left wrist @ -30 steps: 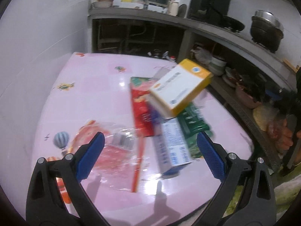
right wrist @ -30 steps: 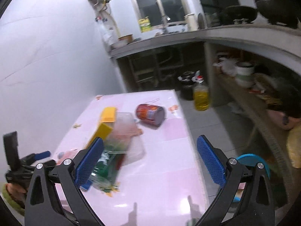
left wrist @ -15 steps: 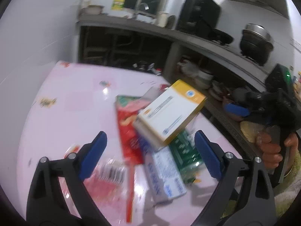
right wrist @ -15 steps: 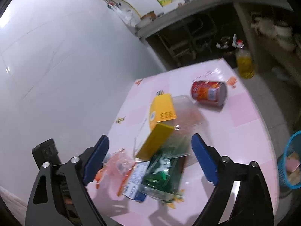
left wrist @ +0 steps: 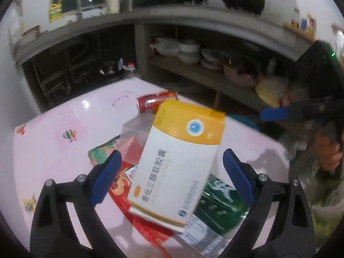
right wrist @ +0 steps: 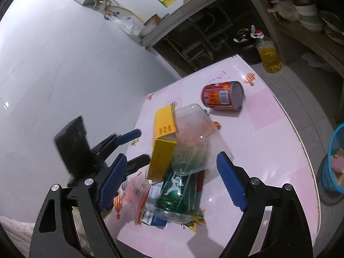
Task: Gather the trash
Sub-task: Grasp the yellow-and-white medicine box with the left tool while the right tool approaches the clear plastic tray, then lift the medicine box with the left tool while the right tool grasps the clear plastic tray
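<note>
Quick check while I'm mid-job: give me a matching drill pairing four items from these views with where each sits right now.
Things:
1. red can
2. yellow and white box
3. blue basket
4. oil bottle

Places:
A. on the floor beside the table's right edge
B. on top of the trash pile, between the open left gripper's fingers
C. lying on its side, alone, at the table's far end
D. standing on the floor beyond the table

Pairs: 1-C, 2-B, 3-A, 4-D
</note>
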Available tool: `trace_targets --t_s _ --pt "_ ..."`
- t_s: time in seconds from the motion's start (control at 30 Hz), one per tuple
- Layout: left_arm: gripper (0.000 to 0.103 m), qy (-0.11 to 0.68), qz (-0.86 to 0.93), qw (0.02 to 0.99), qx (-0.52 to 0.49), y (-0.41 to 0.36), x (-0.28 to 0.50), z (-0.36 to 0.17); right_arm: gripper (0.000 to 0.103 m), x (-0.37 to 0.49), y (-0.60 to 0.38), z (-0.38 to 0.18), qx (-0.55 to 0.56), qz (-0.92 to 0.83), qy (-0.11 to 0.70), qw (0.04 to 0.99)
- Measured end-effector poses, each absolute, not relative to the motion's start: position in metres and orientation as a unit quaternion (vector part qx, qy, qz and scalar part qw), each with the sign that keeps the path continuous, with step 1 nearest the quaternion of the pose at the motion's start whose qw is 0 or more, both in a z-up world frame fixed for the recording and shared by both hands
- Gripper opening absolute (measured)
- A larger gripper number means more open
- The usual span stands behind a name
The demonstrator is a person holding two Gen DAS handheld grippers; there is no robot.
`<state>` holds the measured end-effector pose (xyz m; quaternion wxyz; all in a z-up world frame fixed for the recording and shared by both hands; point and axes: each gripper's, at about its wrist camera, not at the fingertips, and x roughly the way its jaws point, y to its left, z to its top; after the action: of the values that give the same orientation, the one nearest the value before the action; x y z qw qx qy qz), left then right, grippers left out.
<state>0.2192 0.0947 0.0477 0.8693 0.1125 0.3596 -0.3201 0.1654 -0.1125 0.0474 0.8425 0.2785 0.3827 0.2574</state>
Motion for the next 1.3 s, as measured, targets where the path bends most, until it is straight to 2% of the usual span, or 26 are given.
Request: trace_targets --t_s 0.37,0.4,0.47,0.87,0.9,1.07,1.3 --pt "0.091 0.419 -0.346 0.828 0.136 0.086 0.242 0.021 0.083 0.163 -0.129 0.042 0.281 0.252 0.386 0.842" --pt "0.090 0.419 -0.345 0.830 0.133 0.087 0.241 0.021 0.083 0.163 -0.129 0.042 0.282 0.253 0.386 0.841" --pt "0.079 0.418 -0.345 0.831 0.126 0.089 0.238 0.022 0.083 0.164 -0.129 0.040 0.283 0.254 0.388 0.840" --pt "0.072 0.395 -0.308 0.860 0.093 0.110 0.221 0.045 0.084 0.177 -0.126 0.045 0.255 0.262 0.387 0.847" --pt "0.072 0.392 -0.302 0.864 0.090 0.111 0.219 0.049 0.087 0.184 -0.125 0.046 0.248 0.264 0.388 0.847" --pt "0.072 0.386 -0.252 0.886 0.039 0.131 0.209 0.072 0.096 0.223 -0.116 0.049 0.225 0.298 0.405 0.835" --pt "0.072 0.393 -0.209 0.893 -0.063 0.164 0.193 0.089 0.096 0.286 -0.080 0.036 0.174 0.318 0.464 0.808"
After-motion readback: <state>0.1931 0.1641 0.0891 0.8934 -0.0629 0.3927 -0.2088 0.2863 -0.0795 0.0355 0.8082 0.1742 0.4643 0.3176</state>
